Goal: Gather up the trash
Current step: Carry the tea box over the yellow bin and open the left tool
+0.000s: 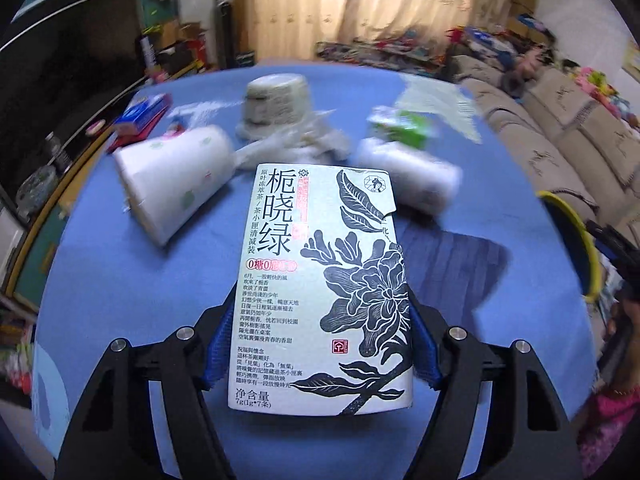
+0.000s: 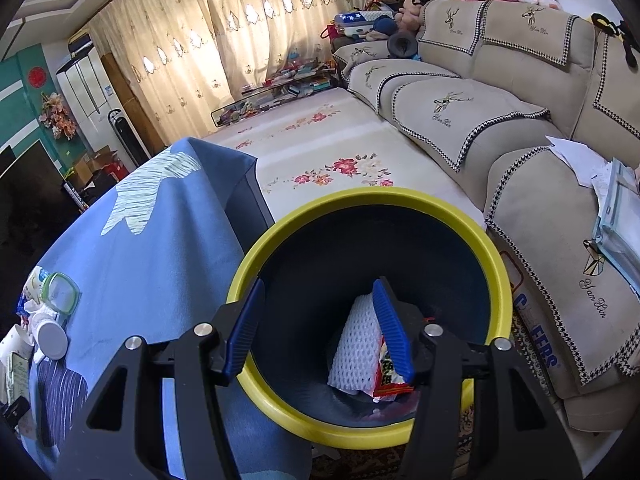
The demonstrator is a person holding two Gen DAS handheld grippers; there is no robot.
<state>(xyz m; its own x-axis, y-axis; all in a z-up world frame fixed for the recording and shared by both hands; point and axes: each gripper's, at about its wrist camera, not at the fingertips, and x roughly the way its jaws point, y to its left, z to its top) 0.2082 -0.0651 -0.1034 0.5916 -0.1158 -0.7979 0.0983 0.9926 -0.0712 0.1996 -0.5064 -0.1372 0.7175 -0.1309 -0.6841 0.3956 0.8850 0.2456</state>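
Left wrist view: left gripper (image 1: 320, 344) clenched on tea box (image 1: 320, 292), blue pads pressed to both long sides, box lifted above blue-covered table (image 1: 480, 280), printed face up, black flower print and Chinese text legible. Beyond box, toward far edge of table: paper cup (image 1: 176, 184) on its side, left of box; upturned paper bowl (image 1: 276, 100) behind crumpled clear plastic (image 1: 296, 144); white roll (image 1: 408, 174) on its side, right of box; green-and-white carton (image 1: 402, 128) just behind roll. All blurred. Yellow rim of bin (image 1: 576, 240) visible past right edge of table.

Right wrist view: right gripper (image 2: 320, 328) released, jaws spread wide, nothing between them, positioned over mouth of bin (image 2: 360, 208). Bin dark inside with yellow rim, just beside table's edge (image 2: 168, 248). Inside bin: white foam net (image 2: 356, 344) and red snack wrapper (image 2: 390, 380), touching each other. Sofa (image 2: 500, 128) beyond bin, floral floor mat (image 2: 328, 148) between sofa and table.
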